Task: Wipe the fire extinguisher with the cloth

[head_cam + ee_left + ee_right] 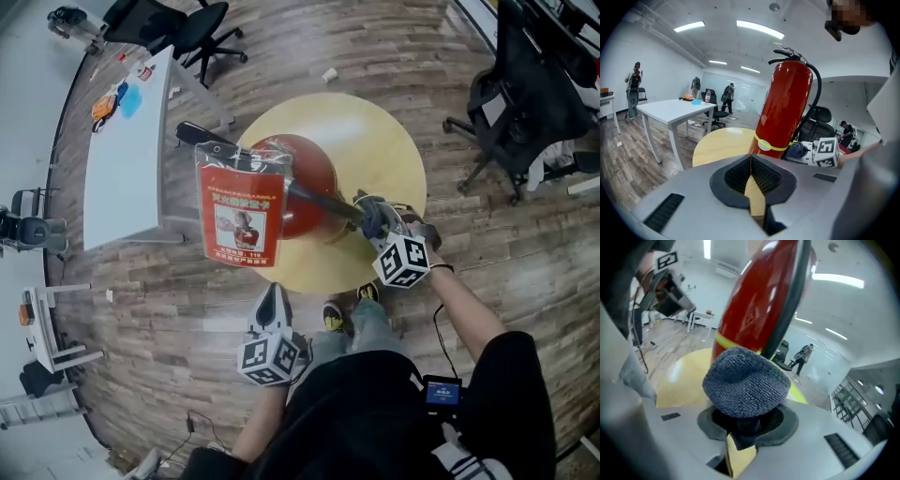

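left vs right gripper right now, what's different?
Left gripper has its jaws together on nothing; right gripper has its jaws shut on the blue-grey cloth. Left gripper is off the round table, short of the fire extinguisher; right gripper is over the table, with the cloth up by the red cylinder. Shared: each carries a marker cube.

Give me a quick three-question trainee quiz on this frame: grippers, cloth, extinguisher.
1. True or false: the right gripper is shut on the cloth.
2. The fire extinguisher stands on: A) the floor, B) the round yellow table, C) the white desk.
3. Fill in: the left gripper has its jaws ____, with nothing between them.
Key: 1 true; 2 B; 3 shut.
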{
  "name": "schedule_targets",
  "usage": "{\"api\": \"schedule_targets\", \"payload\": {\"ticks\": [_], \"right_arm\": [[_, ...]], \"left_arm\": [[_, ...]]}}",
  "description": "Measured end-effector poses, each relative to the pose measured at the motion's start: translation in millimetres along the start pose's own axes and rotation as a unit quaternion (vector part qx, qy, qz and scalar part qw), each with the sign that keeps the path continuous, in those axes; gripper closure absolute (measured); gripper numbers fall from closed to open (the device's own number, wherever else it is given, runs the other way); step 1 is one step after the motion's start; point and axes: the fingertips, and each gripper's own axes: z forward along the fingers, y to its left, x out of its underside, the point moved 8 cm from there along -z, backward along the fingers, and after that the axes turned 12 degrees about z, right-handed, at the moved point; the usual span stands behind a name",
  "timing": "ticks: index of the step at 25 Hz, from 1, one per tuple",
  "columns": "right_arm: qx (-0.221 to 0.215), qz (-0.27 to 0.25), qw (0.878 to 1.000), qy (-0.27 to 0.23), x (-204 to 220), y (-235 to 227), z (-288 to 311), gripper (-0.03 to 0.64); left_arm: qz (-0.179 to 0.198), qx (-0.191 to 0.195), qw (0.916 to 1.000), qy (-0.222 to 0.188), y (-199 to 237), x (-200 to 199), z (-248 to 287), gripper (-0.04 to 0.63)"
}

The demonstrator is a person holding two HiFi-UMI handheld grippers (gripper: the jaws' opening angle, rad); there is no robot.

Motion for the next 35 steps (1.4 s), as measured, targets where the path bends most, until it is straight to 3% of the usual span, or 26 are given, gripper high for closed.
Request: {"api": "schedule_targets", "payload": {"ticks": [2, 7, 12, 15, 18, 19, 21, 24, 26, 28, 30, 32, 35], "right_arm": [[0.034, 0.006, 0.999, 0.012, -25, -9, -24, 0.499], [0.096, -0.111, 0.987, 0.064, -98, -14, -74, 0.499], [0.171, -0.254, 0.948, 0.087, -178, -22, -135, 0.499], [0.21, -0.277, 0.935, 0.065, -224, -36, -168, 0.499], [0.21, -0.316, 0.92, 0.102, -235, -36, -164, 0.5], [0.203, -0.314, 0.92, 0.12, -226, -33, -156, 0.5], [0.17, -0.276, 0.934, 0.153, -193, -22, -135, 0.5], [0.09, -0.173, 0.962, 0.191, -126, 23, -87, 0.499], [0.032, -0.072, 0.982, 0.174, -102, 69, -65, 0.499], [-0.006, 0.038, 0.992, 0.12, -104, 110, -60, 0.499], [-0.026, 0.122, 0.991, 0.054, -118, 142, -71, 0.499], [-0.027, 0.186, 0.982, -0.018, -138, 160, -92, 0.499], [-0.001, 0.287, 0.948, -0.136, -172, 162, -131, 0.499]], "left_arm": [[-0.003, 0.02, 0.9998, -0.008, -2, 3, -4, 0.572], [0.011, 0.058, 0.9973, -0.044, 5, -17, -13, 0.572], [0.003, 0.078, 0.9946, -0.068, 11, -22, -29, 0.572], [0.004, 0.096, 0.9925, -0.076, 10, -24, -35, 0.572], [0.002, 0.106, 0.9908, -0.084, 9, -24, -43, 0.572], [0.0, 0.107, 0.9906, -0.085, 10, -22, -46, 0.572], [-0.005, 0.108, 0.9908, -0.082, 13, -15, -52, 0.572], [-0.008, 0.106, 0.9916, -0.074, 18, -6, -61, 0.572], [-0.009, 0.104, 0.992, -0.072, 24, -5, -68, 0.572], [-0.004, 0.101, 0.9918, -0.078, 30, -9, -73, 0.572], [0.006, 0.099, 0.9913, -0.087, 35, -13, -77, 0.572], [0.009, 0.099, 0.99, -0.1, 40, -18, -85, 0.572], [0.008, 0.106, 0.9858, -0.13, 43, -32, -99, 0.572]]}}
